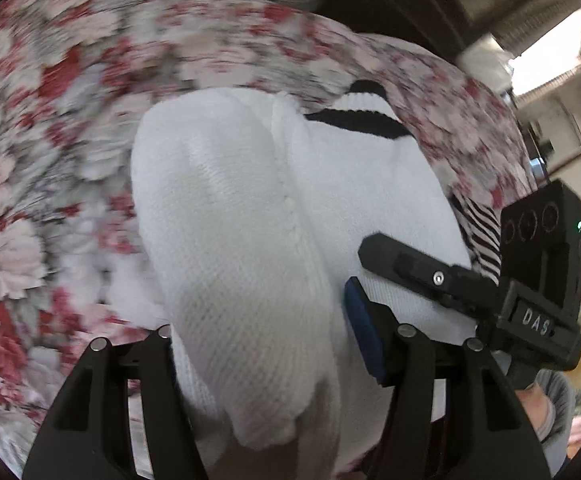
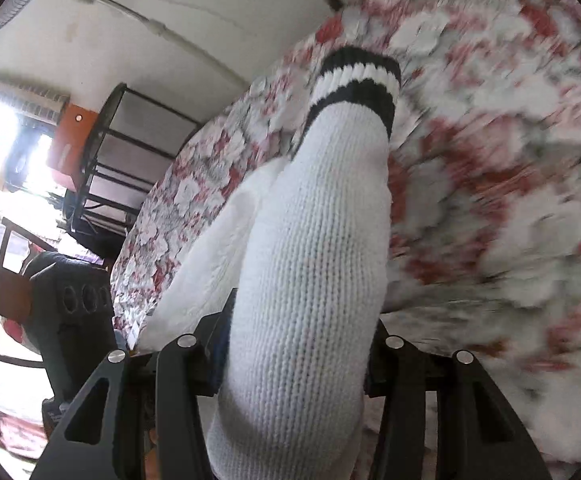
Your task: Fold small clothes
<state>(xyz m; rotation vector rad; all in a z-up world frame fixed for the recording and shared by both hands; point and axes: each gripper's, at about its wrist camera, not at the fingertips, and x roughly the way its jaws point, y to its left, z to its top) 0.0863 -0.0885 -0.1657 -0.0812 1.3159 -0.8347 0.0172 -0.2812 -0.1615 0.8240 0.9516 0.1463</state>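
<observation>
Left wrist view: a white ribbed knit sock with 2 black cuff bands (image 1: 250,208) fills the centre of the frame, running from the bottom edge up to its cuff at upper centre right. It hangs over a red, pink and grey floral bedspread (image 1: 50,140), which is blurred. The left gripper (image 1: 266,352) has its jaws closed on the sock's near end; the fabric bulges between the 2 black fingers.

At the right of this frame the right gripper (image 1: 374,280) shows from the side, its black finger and blue pad pressed onto the same sock.

Right wrist view: the sock (image 2: 314,240) rises from bottom centre to the banded cuff at upper centre, and the right gripper (image 2: 290,364) is clamped on its near end. A second white layer lies just left of the main tube.

Judgement: both grippers hold the same end side by side so the sock hangs flat and straight, cuff far, ready to lay down and fold. Whether this is 1 sock or a pair cannot be told.

A black metal shelf rack (image 2: 122,160) stands at the left.
</observation>
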